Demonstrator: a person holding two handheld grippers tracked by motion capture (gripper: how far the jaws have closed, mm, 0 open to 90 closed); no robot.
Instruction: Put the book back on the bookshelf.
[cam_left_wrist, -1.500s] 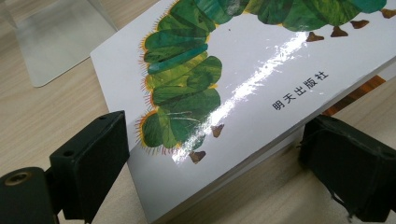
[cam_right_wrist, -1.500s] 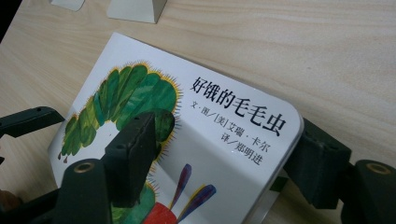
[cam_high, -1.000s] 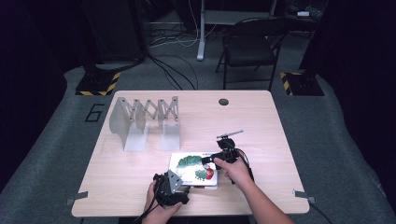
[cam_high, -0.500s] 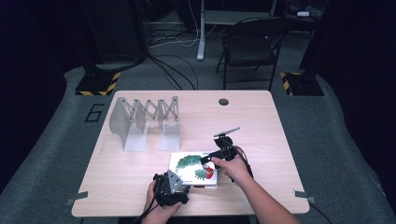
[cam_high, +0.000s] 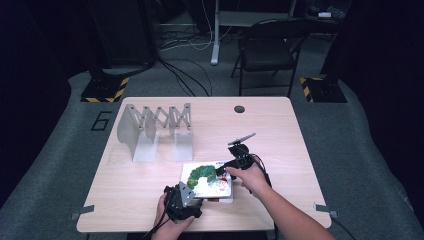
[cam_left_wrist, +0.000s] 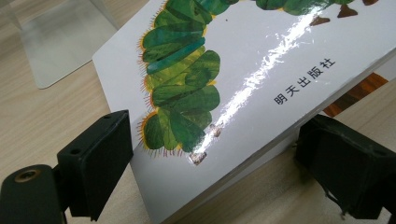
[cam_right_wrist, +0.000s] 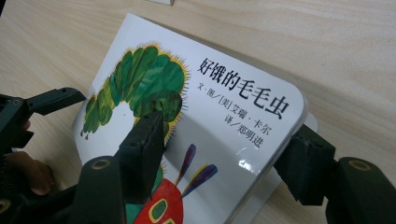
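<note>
Left gripper (cam_high: 192, 196) at the near table (cam_high: 280, 125) edge has the book's (cam_high: 212, 176) near corner between its jaws: one pad on the cover, the other under the lower edge, clamped on it. Right gripper (cam_high: 222, 172) straddles the book's right side, jaws just closing, one pad over the cover, the other beside the edge, no grip visible. A folding rack (cam_high: 155, 127) stands beyond, well apart.

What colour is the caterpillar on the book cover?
Mostly green on the white book; clearest in the left gripper view: caterpillar.

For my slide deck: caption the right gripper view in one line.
Right gripper straddles a corner of the caterpillar picture book on the wooden table.
</note>
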